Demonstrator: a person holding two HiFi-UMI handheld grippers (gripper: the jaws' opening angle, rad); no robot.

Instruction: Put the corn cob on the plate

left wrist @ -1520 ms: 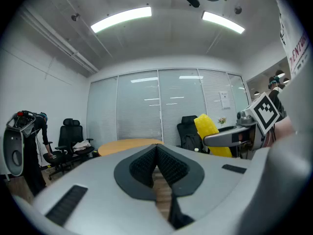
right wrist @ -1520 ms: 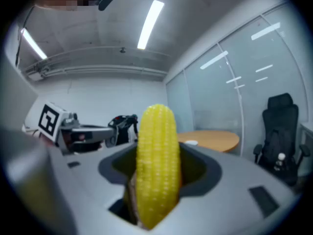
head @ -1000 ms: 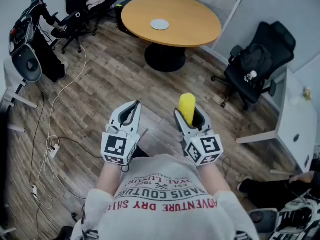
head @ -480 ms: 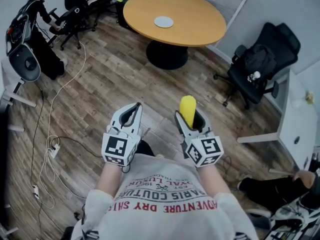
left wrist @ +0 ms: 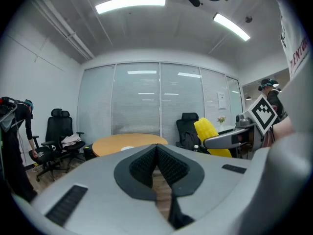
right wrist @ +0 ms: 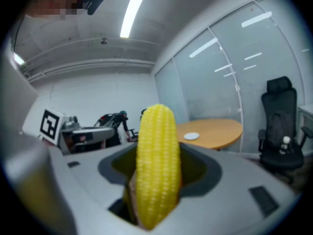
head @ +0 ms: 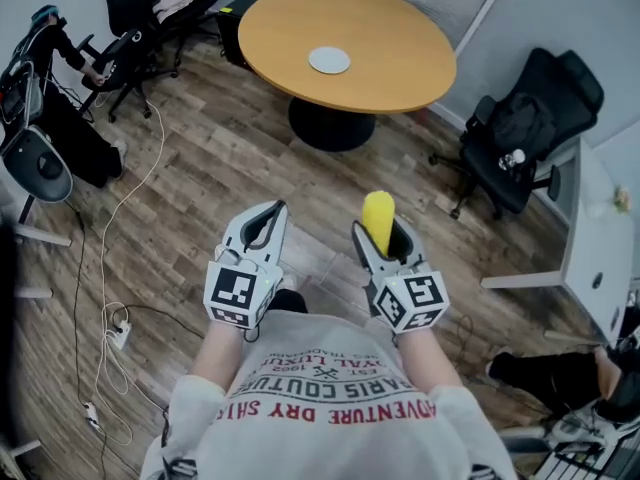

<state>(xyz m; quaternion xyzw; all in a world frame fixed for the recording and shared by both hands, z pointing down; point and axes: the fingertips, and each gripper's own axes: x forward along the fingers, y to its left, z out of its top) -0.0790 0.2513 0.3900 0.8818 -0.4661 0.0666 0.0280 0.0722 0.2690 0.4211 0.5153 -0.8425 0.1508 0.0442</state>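
Clamping the corn cob [head: 377,218] upright, right gripper [head: 389,243] well short of plate [head: 329,61] on round table [head: 400,58]; left gripper [head: 262,230] jaws pressed together, empty.

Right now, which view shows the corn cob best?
The right gripper view: the corn cob fills the centre, clamped upright between the jaws. The head view shows only its upper end; the left gripper view catches it small, at the side.
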